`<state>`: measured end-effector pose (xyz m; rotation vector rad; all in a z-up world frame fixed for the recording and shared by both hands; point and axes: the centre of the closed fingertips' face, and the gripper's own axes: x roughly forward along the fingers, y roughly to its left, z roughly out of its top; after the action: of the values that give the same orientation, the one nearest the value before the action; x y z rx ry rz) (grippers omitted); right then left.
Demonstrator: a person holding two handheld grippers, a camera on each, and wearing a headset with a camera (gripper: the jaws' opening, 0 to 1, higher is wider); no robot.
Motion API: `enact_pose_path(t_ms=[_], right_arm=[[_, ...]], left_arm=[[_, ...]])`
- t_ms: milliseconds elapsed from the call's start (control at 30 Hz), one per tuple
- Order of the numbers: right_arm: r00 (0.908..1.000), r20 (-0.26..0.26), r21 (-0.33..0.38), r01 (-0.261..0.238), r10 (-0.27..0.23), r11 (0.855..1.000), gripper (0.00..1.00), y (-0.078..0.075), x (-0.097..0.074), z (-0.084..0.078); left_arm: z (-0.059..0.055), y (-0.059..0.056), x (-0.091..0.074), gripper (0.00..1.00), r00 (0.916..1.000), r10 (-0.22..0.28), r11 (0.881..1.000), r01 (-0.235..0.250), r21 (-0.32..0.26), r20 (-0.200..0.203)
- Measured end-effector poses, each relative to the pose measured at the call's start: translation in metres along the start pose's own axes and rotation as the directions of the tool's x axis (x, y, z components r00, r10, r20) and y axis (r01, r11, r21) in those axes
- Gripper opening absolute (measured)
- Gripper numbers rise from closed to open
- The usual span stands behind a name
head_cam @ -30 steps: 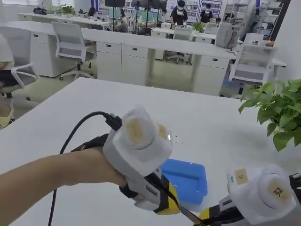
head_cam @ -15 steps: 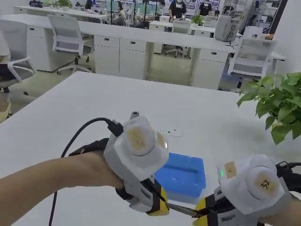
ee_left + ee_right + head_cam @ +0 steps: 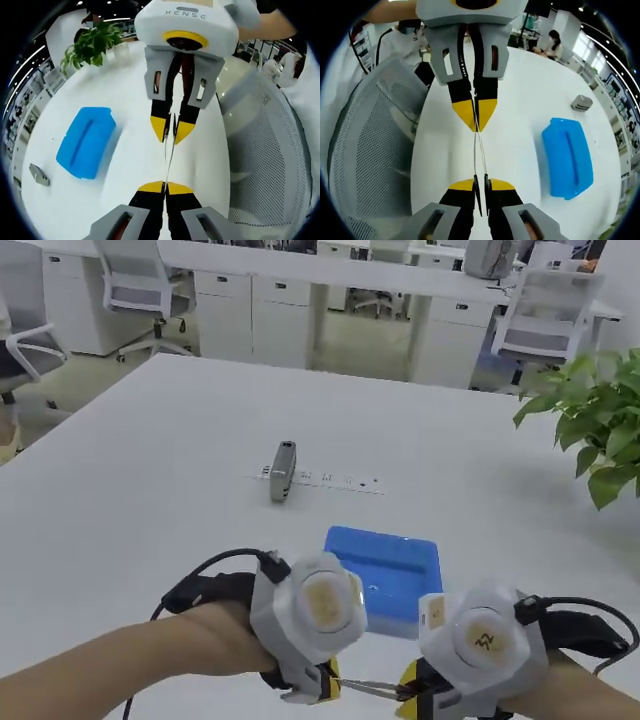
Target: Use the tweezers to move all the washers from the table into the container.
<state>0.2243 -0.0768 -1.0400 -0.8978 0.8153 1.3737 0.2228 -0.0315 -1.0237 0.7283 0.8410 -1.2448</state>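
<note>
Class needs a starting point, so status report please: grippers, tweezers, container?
Both shut on the tweezers: left gripper, right gripper, facing each other. Blue container on table beyond them. Farther back a grey block, not in the way.

Two grippers are present: left gripper and right gripper. One tweezers, one blue container. One grey device, one plant.

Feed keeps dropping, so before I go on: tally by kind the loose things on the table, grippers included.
Grippers: 2 (left gripper, right gripper)
Tweezers: 1
Blue container: 1
Small grey device: 1
Leafy plant: 1
Total: 6
</note>
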Motion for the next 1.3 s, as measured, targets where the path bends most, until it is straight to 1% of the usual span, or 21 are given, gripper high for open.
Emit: enact_pose_path(t_ms=[67, 100, 167, 233, 333, 433, 467, 500, 533, 600, 667, 700, 733, 767, 900, 967, 1067, 1133, 1233, 1300], right_arm=[[1.0, -0.004, 0.042, -0.005, 0.005, 0.999, 0.05, 0.0, 0.008, -0.006], [0.9999, 0.003, 0.062, -0.015, 0.015, 0.998, 0.05, 0.001, 0.013, -0.009], [0.9997, -0.009, 0.075, -0.022, 0.022, 0.997, 0.06, 0.003, 0.019, -0.014], [0.9995, -0.019, 0.07, -0.022, 0.023, 0.997, 0.06, 0.004, 0.025, -0.019], [0.9993, -0.019, 0.092, -0.031, 0.033, 0.995, 0.06, 0.004, 0.029, -0.023], [0.9991, -0.03, 0.097, -0.028, 0.031, 0.995, 0.07, 0.003, 0.034, -0.028], [0.9996, -0.012, 0.062, -0.025, 0.026, 0.998, 0.06, 0.001, 0.032, -0.025], [0.9995, -0.023, 0.092, -0.018, 0.02, 0.996, 0.06, 0.001, 0.032, -0.027], [0.9995, -0.019, 0.098, -0.023, 0.025, 0.995, 0.06, 0.0, 0.032, -0.027], [0.9994, -0.019, 0.096, -0.026, 0.028, 0.995, 0.07, 0.001, 0.032, -0.027], [0.9996, -0.02, 0.085, -0.018, 0.019, 0.996, 0.07, 0.003, 0.032, -0.026], [0.9996, -0.022, 0.085, -0.014, 0.016, 0.996, 0.07, 0.003, 0.032, -0.026], [0.9997, -0.023, 0.087, -0.01, 0.012, 0.996, 0.08, 0.004, 0.032, -0.026], [0.9996, -0.027, 0.087, -0.003, 0.005, 0.996, 0.08, 0.004, 0.031, -0.027], [0.9997, -0.023, 0.098, 0.003, -0.001, 0.995, 0.11, 0.006, 0.03, -0.029], [0.9997, -0.024, 0.112, 0.011, -0.008, 0.994, 0.12, 0.007, 0.028, -0.031], [0.9996, -0.025, 0.133, 0.017, -0.014, 0.991, 0.13, 0.009, 0.026, -0.036], [0.9991, -0.031, 0.142, 0.035, -0.03, 0.989, 0.13, 0.009, 0.024, -0.04], [0.9985, -0.035, 0.172, 0.049, -0.043, 0.984, 0.15, 0.01, 0.021, -0.046], [0.9983, -0.034, 0.185, 0.052, -0.047, 0.981, 0.16, 0.011, 0.02, -0.049]], left_arm=[[-0.004, 0.001, 0.008, 0.0, 0.9999, -0.006, 1.0, 0.006, 0.002, -0.013], [-0.009, 0.001, 0.014, 0.0, 0.9993, -0.012, 1.0, 0.012, 0.004, -0.035], [-0.012, 0.001, 0.022, 0.0, 0.9987, -0.021, 1.0, 0.022, 0.014, -0.047], [-0.013, 0.0, 0.028, 0.0, 0.9976, -0.028, 0.999, 0.029, 0.02, -0.063], [-0.016, 0.0, 0.033, 0.0, 0.9961, -0.028, 0.999, 0.031, 0.031, -0.084], [-0.018, 0.001, 0.037, 0.0, 0.9945, -0.037, 0.999, 0.04, 0.025, -0.098], [-0.021, 0.002, 0.039, 0.0, 0.9927, -0.031, 0.999, 0.035, 0.031, -0.117], [-0.022, 0.003, 0.04, 0.0, 0.992, -0.024, 0.999, 0.029, 0.04, -0.124], [-0.024, 0.004, 0.041, 0.0, 0.9913, -0.027, 0.999, 0.032, 0.039, -0.129], [-0.027, 0.003, 0.043, 0.0, 0.9889, -0.039, 0.999, 0.043, 0.027, -0.143], [-0.03, 0.003, 0.045, 0.0, 0.987, -0.038, 0.998, 0.044, 0.036, -0.156], [-0.034, 0.003, 0.046, 0.0, 0.984, -0.04, 0.998, 0.047, 0.037, -0.174], [-0.036, 0.003, 0.045, 0.0, 0.9817, -0.034, 0.999, 0.04, 0.032, -0.188], [-0.034, 0.004, 0.049, 0.0, 0.9845, -0.039, 0.998, 0.045, 0.033, -0.171], [-0.033, 0.005, 0.048, 0.0, 0.9829, -0.052, 0.998, 0.055, 0.016, -0.177], [-0.033, 0.004, 0.048, 0.0, 0.9818, -0.055, 0.998, 0.059, 0.015, -0.182], [-0.033, 0.003, 0.048, 0.0, 0.979, -0.055, 0.998, 0.062, 0.029, -0.196], [-0.033, 0.003, 0.048, 0.0, 0.9774, -0.05, 0.998, 0.058, 0.03, -0.205], [-0.033, 0.003, 0.047, 0.0, 0.9751, -0.045, 0.997, 0.057, 0.05, -0.217], [-0.032, 0.003, 0.047, 0.0, 0.9728, -0.044, 0.997, 0.057, 0.05, -0.227]])
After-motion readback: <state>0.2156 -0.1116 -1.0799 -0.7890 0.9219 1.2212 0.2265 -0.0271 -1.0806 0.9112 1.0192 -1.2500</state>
